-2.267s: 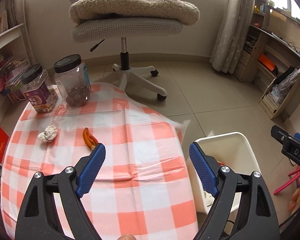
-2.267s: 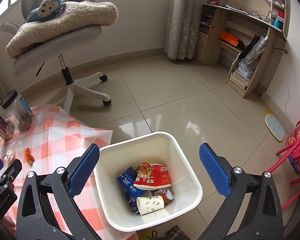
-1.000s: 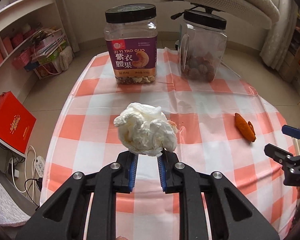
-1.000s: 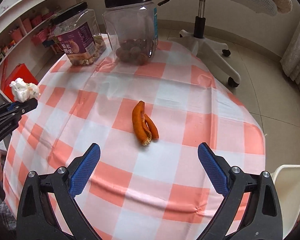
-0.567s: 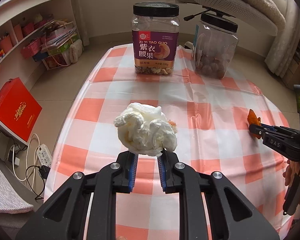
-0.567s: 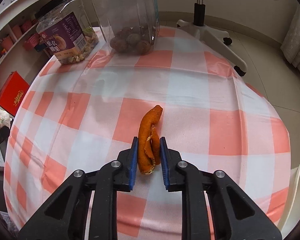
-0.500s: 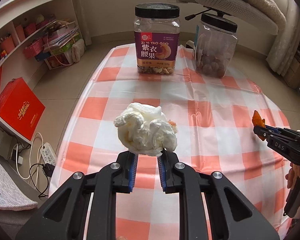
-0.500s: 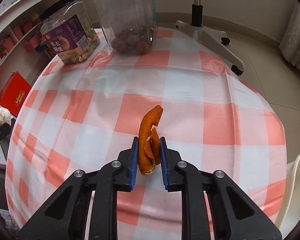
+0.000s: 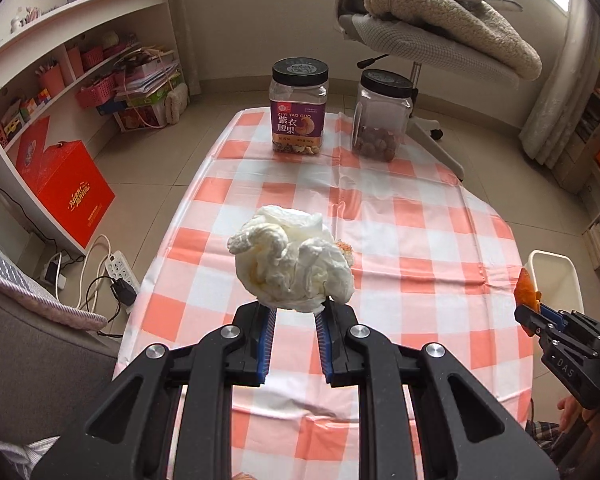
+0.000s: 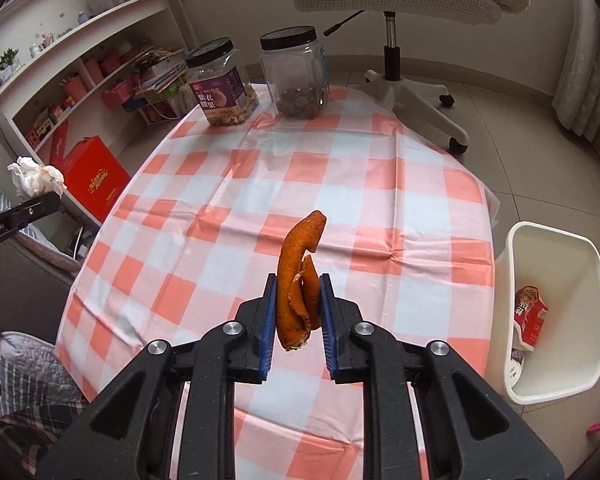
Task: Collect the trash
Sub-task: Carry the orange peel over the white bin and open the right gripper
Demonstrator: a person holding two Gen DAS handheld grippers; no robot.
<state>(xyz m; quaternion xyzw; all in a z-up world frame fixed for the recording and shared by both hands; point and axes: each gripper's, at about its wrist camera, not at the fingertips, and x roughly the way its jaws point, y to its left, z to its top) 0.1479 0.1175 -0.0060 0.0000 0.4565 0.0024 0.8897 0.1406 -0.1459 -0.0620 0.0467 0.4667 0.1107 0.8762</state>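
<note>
While clamped: "ZI YI YAO GUO" jar (image 9: 299,111).

Right gripper (image 10: 298,300) occupies the lower centre of the frame, jaws clamped on an orange peel (image 10: 299,280) held clear above the checked tablecloth (image 10: 380,220). White bin (image 10: 556,312) at right edge contains a red packet (image 10: 531,316). Two black-lidded jars (image 10: 256,76) stand at upper centre. At left edge, the left gripper (image 10: 40,200) grips a crumpled tissue (image 10: 34,176).
</note>
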